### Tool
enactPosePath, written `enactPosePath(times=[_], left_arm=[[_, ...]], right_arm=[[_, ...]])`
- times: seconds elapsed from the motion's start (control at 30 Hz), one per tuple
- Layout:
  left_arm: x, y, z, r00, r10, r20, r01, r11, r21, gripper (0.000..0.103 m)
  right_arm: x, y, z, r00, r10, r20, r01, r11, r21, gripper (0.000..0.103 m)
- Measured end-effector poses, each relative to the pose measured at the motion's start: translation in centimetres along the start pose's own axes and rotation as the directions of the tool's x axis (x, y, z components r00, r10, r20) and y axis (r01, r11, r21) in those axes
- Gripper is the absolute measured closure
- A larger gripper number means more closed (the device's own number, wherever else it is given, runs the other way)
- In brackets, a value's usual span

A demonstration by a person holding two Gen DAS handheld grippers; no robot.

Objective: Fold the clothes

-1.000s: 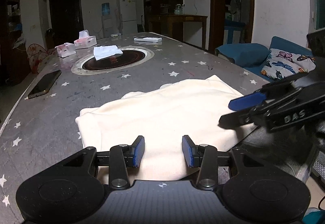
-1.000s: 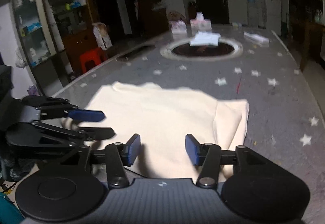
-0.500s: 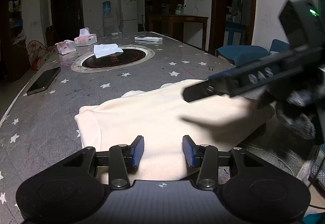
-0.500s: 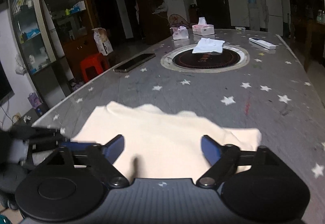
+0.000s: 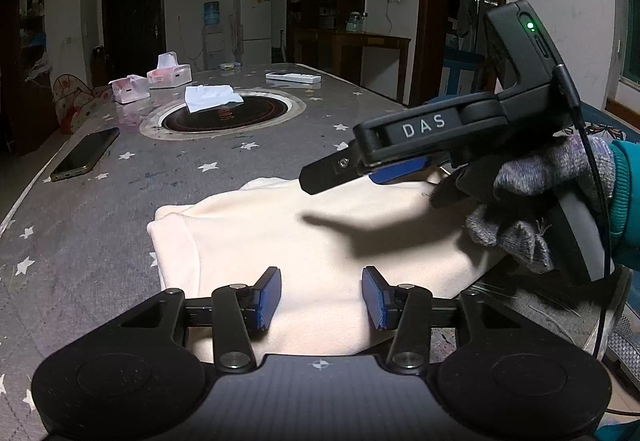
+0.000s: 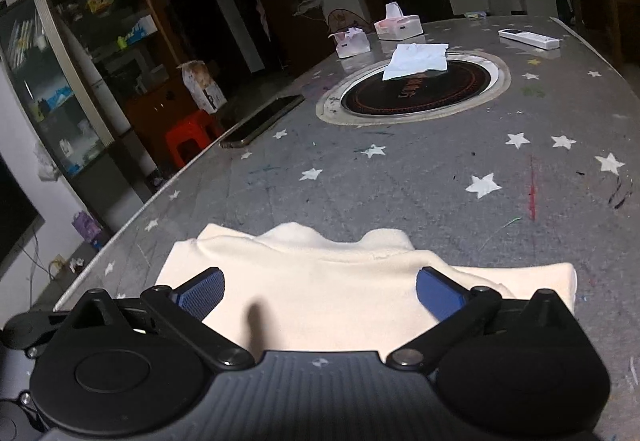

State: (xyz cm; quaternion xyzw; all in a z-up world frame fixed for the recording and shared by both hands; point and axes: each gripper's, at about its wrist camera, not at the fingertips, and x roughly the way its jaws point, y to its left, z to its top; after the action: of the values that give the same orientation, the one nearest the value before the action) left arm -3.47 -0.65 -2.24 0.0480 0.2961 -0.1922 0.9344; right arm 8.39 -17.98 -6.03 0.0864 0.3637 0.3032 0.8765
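Observation:
A cream folded garment (image 5: 320, 225) lies on the grey star-patterned table (image 5: 100, 241) near its front edge. My left gripper (image 5: 320, 281) hovers over the garment's near hem, open, its blue pads apart with only cloth lying under them. My right gripper (image 5: 352, 173), held by a gloved hand (image 5: 540, 201), reaches in from the right above the garment. In the right wrist view the right gripper (image 6: 320, 273) is opening wide over the garment (image 6: 288, 253); nothing is pinched between its pads.
A round inset hotplate (image 5: 228, 117) with a white tissue (image 5: 212, 97) on it sits mid-table. A phone (image 5: 86, 155) lies near the left edge. Two tissue boxes (image 5: 168, 75) and a remote (image 5: 294, 77) stand at the far end. A red stool (image 6: 188, 133) is beside the table.
The right gripper has swung in from the right over the garment, and its jaws have spread much wider. The left gripper has kept its place.

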Motion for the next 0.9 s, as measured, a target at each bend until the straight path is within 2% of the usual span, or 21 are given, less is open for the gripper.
enactPosePath(times=[0.2,0.33,0.43,0.53,0.63,0.7,0.8,0.9], left_arm=[[-0.1,-0.1,0.0,1.000,0.000,0.002,0.001,1.000,-0.010,0.052],[-0.4,0.1,0.0,1.000,0.003,0.008,-0.003,1.000,-0.009,0.045],[-0.7,0.4,0.1,1.000,0.011,0.009,-0.010,1.000,-0.018,0.044],[-1.0,0.4,0.1,1.000,0.020,0.010,-0.020,1.000,-0.015,0.042],[-1.2,0.4,0.0,1.000,0.027,0.013,-0.027,1.000,-0.015,0.040],[-1.3,0.4,-0.1,0.999,0.030,0.014,-0.030,0.999,-0.012,0.038],[-1.1,0.6,-0.4,0.999,0.036,0.006,-0.036,0.999,-0.016,0.036],[-1.4,0.5,-0.4,0.999,0.043,0.008,-0.043,0.999,-0.013,0.036]], right_arm=[[0.0,-0.4,0.2,1.000,0.028,0.007,-0.028,0.999,0.044,0.000],[-1.4,-0.8,0.5,0.993,0.110,0.037,-0.114,0.985,0.132,0.000],[-2.8,-0.6,0.0,0.977,0.193,0.090,-0.205,0.967,0.149,0.000],[-3.5,-0.8,-1.0,0.947,0.305,0.099,-0.319,0.926,0.202,0.000],[-3.7,-1.1,-1.9,0.924,0.372,0.089,-0.383,0.889,0.253,0.000],[-3.8,-1.0,-2.5,0.918,0.390,0.074,-0.396,0.885,0.245,0.000],[-3.3,-0.8,-3.4,0.930,0.367,0.032,-0.364,0.902,0.232,0.000],[-3.6,-0.4,-3.8,0.933,0.360,0.025,-0.357,0.913,0.195,0.000]])
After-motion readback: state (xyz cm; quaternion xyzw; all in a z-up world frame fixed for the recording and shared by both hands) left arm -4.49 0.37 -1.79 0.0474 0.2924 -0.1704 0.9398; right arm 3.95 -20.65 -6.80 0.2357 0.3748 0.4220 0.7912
